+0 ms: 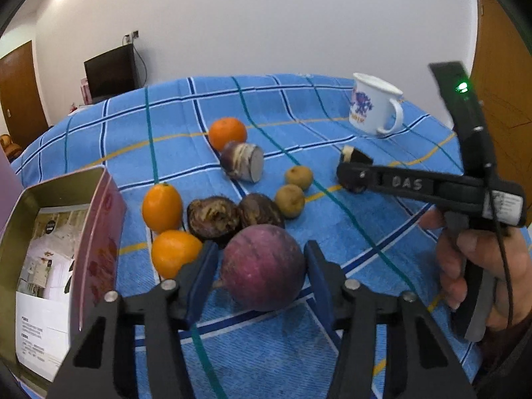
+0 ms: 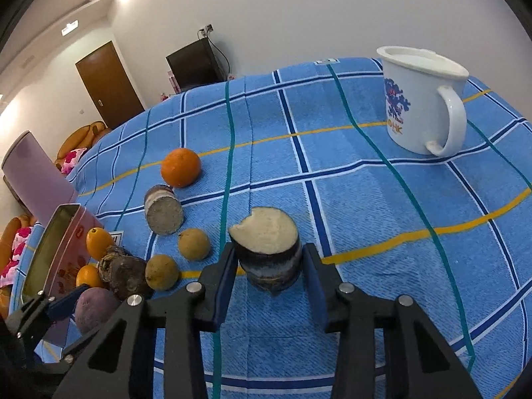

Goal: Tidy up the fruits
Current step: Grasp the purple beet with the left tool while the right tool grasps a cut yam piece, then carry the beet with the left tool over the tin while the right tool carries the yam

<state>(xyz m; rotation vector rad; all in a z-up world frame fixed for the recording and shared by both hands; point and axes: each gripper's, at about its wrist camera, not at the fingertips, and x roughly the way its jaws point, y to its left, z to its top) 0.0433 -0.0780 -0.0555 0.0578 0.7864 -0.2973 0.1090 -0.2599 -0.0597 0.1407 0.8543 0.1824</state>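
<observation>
The left claw [image 1: 262, 266] straddles the round purple fruit [image 1: 262, 267] on the blue plaid cloth [image 1: 332, 116], its blue pads not yet visibly pressing, so it reads as open around it. The right claw [image 2: 267, 266] brackets the cut dark-skinned chunk [image 2: 266, 249], pale face up, right pad touching, left pad showing a sliver of gap; I cannot tell if it grips. To do this well, centre each piece between the pads, close gently on the widest part, then lift straight toward the open pink tin [image 1: 66, 232], clear of the oranges [image 1: 162, 207].
</observation>
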